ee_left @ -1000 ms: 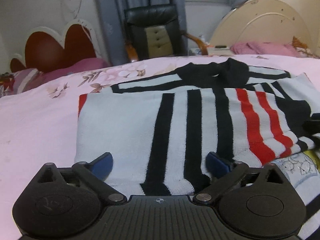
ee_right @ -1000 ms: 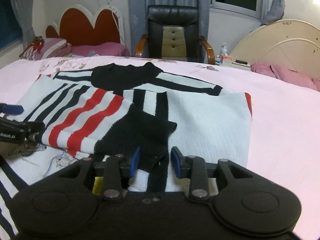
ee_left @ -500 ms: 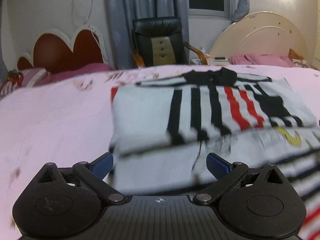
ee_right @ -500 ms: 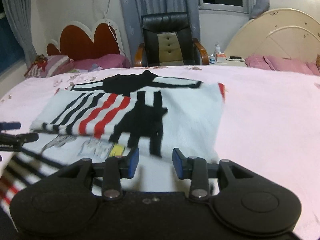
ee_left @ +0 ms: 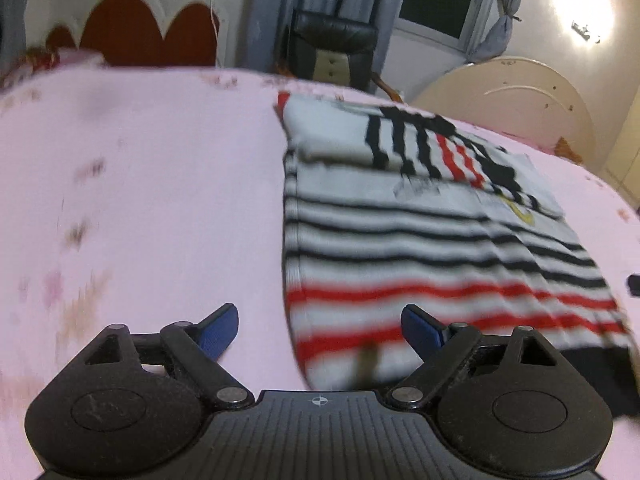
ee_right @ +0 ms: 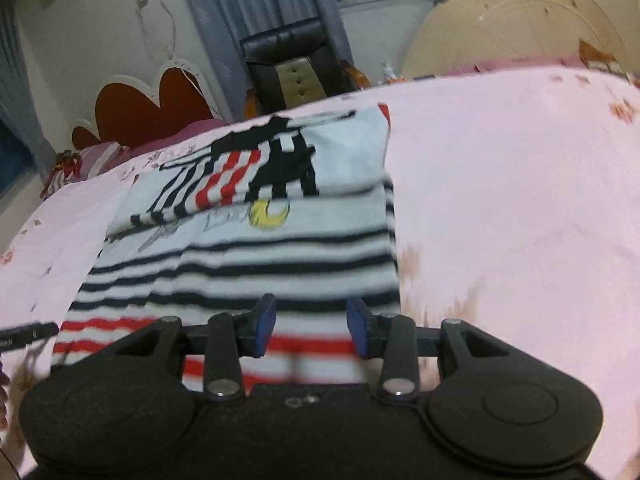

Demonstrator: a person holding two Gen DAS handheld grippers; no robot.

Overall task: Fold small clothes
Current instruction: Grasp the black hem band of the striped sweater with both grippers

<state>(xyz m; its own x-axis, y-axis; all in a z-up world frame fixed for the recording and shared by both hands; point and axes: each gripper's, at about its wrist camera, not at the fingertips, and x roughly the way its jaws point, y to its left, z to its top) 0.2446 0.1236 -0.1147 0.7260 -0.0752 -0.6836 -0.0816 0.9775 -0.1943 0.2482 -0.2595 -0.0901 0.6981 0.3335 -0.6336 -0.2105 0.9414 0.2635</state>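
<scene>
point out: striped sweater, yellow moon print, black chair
striped sweater (ee_right: 256, 256), right wrist view, on the black-striped middle.
yellow moon print (ee_right: 269, 216), right wrist view, on the crescent.
black chair (ee_left: 334, 54), left wrist view, on the backrest.

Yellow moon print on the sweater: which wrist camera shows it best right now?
The right wrist view. The moon print shows there as a whole crescent on the sweater, just below the folded-over top part. In the left wrist view, it is only a small blurred yellow arc near the fold's edge.
</scene>
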